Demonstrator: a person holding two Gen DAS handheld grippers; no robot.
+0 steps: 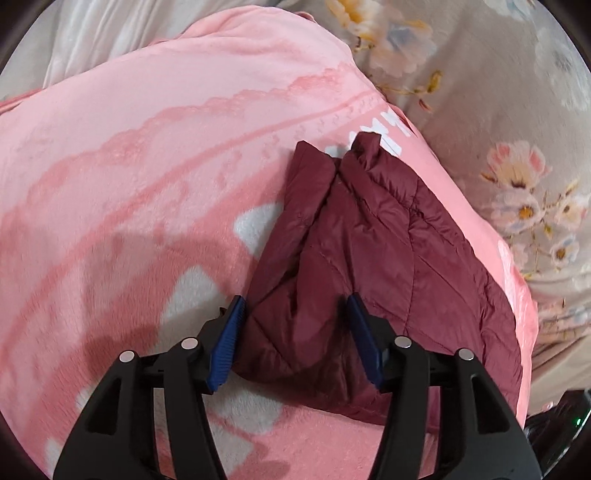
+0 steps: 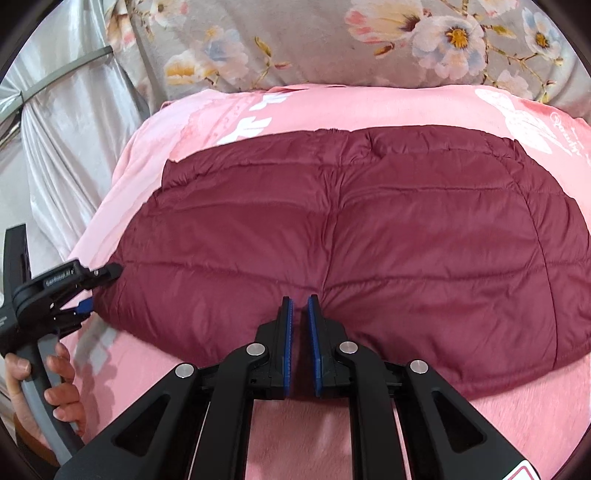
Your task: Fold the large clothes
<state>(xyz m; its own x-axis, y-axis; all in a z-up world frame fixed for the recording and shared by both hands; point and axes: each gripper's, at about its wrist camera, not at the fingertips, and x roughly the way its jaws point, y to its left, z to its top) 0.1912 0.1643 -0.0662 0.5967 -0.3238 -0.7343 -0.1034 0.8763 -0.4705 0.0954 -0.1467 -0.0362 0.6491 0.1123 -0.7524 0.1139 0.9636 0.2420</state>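
where the left wrist view looks down, a pink fleece blanket with darker pink bands and white patches covers most of the surface, and a grey floral sheet lies beyond its far and right edges. pale draped cloth fills the upper left corner. a maroon quilted jacket lies on the blanket, its near end bunched between the fingers of the left gripper. those jaws stand spread, with the blue pads on either side of the fabric; whether either pad touches it is hard to tell. a dark object with a green light at the lower right edge is cut off and unreadable.

from the right wrist view, the jacket spreads flat and wide across the same blanket, the floral sheet behind it and silvery draped cloth to the left. the right gripper has its pads nearly pressed together with a thin gap, at the jacket's near edge; whether fabric is pinched there cannot be made out. at the left, a hand holds the left gripper by the jacket's left end, partly cut off by the frame.
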